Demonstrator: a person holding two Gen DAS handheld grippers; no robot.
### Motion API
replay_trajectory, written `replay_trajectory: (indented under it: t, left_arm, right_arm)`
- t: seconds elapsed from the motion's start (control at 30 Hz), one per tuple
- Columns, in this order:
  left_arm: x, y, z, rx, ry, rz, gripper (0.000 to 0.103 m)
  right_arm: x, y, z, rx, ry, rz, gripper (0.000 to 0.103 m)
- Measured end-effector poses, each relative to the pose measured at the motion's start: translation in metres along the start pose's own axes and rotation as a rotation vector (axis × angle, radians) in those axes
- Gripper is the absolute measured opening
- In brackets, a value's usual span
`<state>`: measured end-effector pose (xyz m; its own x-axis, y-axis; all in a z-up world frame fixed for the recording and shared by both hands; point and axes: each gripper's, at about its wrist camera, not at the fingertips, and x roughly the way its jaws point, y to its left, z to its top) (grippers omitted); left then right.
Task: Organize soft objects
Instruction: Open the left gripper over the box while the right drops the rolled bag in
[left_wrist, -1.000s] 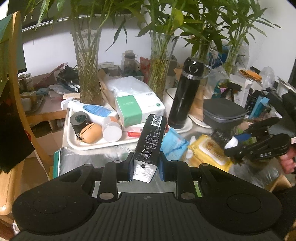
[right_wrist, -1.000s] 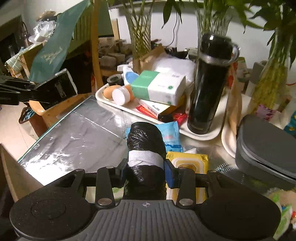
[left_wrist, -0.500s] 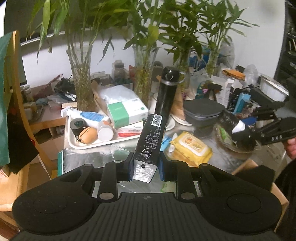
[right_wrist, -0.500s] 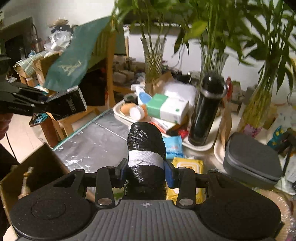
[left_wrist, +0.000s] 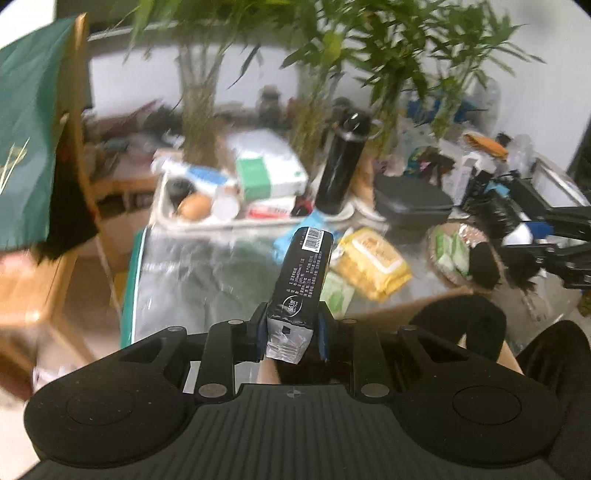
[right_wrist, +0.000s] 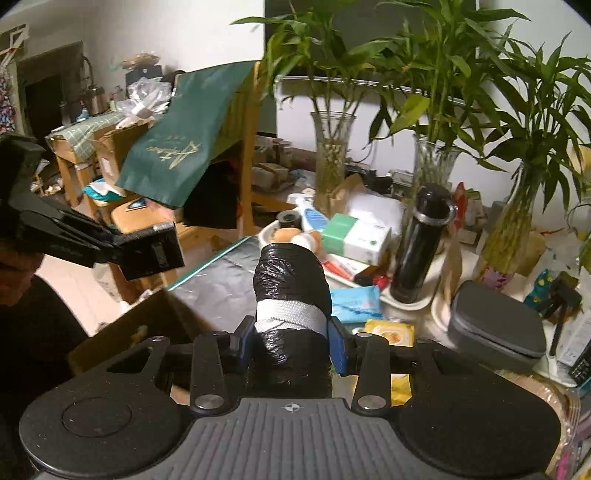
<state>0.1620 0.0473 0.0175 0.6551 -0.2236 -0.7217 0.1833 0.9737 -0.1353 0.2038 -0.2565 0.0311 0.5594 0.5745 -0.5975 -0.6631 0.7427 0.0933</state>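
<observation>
While angled downward, left gripper (left_wrist: 290, 328) jaws clamp black pack (left_wrist: 301, 280); right gripper (right_wrist: 291, 345) jaws clamp bag roll (right_wrist: 290, 291).

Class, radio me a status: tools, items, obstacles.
Left tool shut on black packet. Right tool shut on bag roll. Both above cluttered table.

A lived-in home: bamboo in glass vases (right_wrist: 332, 155), wooden chair (right_wrist: 247, 155), table (right_wrist: 221, 280) heaped with toiletries.

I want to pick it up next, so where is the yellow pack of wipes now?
The yellow pack of wipes lies on the table, right of the black pack in the left view, with the blue pack just behind.
</observation>
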Motion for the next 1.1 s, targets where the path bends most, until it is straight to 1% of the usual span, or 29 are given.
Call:
replay_trajectory:
  t: [0.17,0.33,0.43,0.53,0.6,0.67,0.7,0.73,0.77,0.8,0.9,1.03,1.1]
  left_arm:
    - [-0.010,-0.002,-0.017,-0.072,0.033,-0.015,0.025]
    - [-0.014,-0.008,-0.033,-0.166,0.072,-0.001,0.025]
    - [-0.016,-0.010,-0.042,-0.237,0.089,0.035,0.025]
    - [-0.011,-0.013,-0.051,-0.279,0.107,0.086,0.026]
    - [-0.005,-0.013,-0.055,-0.307,0.126,0.064,0.026]
    - [-0.001,-0.012,-0.060,-0.330,0.153,0.017,0.028]
    - [0.001,-0.012,-0.062,-0.337,0.163,-0.018,0.036]
    - [0.001,-0.011,-0.064,-0.334,0.162,-0.038,0.042]
    - [-0.001,-0.012,-0.065,-0.325,0.156,-0.041,0.053]
    - [-0.004,-0.013,-0.067,-0.311,0.141,-0.039,0.056]
    - [-0.013,-0.015,-0.069,-0.259,0.110,-0.058,0.057]
    - [-0.023,-0.017,-0.070,-0.202,0.074,-0.030,0.057]
    - [-0.026,-0.018,-0.070,-0.180,0.061,-0.029,0.057]
  right_arm:
    - [-0.015,0.011,-0.012,0.018,-0.010,0.012,0.044]
    - [-0.027,0.020,-0.021,0.033,-0.021,0.028,0.044]
    - [-0.033,0.025,-0.025,0.034,-0.024,0.035,0.044]
    - [-0.038,0.031,-0.029,0.034,-0.025,0.041,0.044]
    - [-0.040,0.035,-0.032,0.030,-0.024,0.040,0.044]
    - [-0.043,0.038,-0.035,0.028,-0.022,0.043,0.044]
    - [-0.045,0.039,-0.037,0.026,-0.020,0.044,0.044]
    - [-0.047,0.041,-0.039,0.023,-0.018,0.045,0.044]
    - [-0.048,0.042,-0.042,0.020,-0.015,0.047,0.044]
    - [-0.049,0.043,-0.043,0.017,-0.014,0.051,0.044]
    - [-0.050,0.046,-0.049,0.009,-0.003,0.063,0.044]
    - [-0.046,0.049,-0.056,-0.004,0.010,0.085,0.044]
    - [-0.043,0.051,-0.057,-0.018,0.014,0.097,0.044]
